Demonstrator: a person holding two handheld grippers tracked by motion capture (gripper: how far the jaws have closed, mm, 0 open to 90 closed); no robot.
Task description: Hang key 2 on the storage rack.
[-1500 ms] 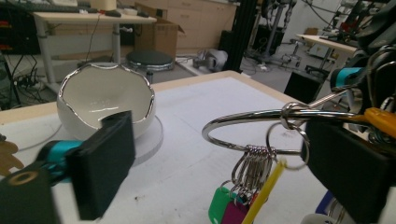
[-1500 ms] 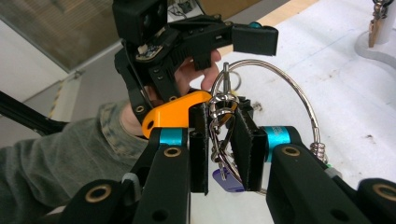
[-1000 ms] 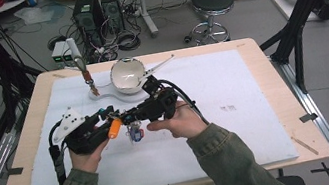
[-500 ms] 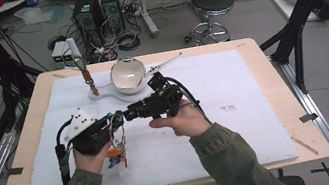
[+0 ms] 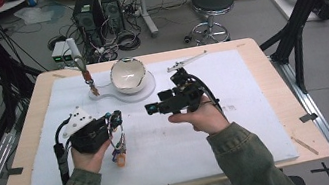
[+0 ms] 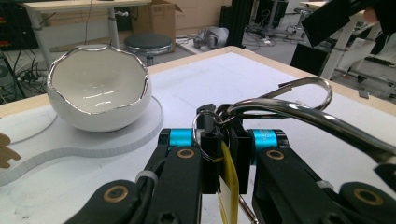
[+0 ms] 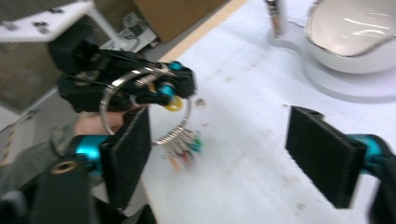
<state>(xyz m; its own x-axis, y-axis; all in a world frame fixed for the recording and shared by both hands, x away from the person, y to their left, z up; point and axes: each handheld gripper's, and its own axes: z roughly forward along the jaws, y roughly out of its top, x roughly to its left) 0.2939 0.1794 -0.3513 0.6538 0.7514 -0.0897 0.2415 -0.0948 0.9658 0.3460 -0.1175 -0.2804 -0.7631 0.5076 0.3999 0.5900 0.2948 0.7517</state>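
Your right hand-held gripper point(image 5: 151, 108) is opening and drawing away empty, leaving the key ring point(image 6: 261, 109) clenched in your left hand-held gripper point(image 6: 222, 154) alone.

We kept our left gripper point(image 5: 116, 126) clamped tight, while our right gripper's point(image 5: 151, 108) jaws had just been opening, nothing between them.

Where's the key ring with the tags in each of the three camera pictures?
High view: the key ring hangs from the left gripper, left of centre.
Left gripper view: lower centre to right edge, its loop pinched between the shut jaws.
Right gripper view: left of centre, held by the far gripper, tags dangling.
Shared landmark: the white bowl.
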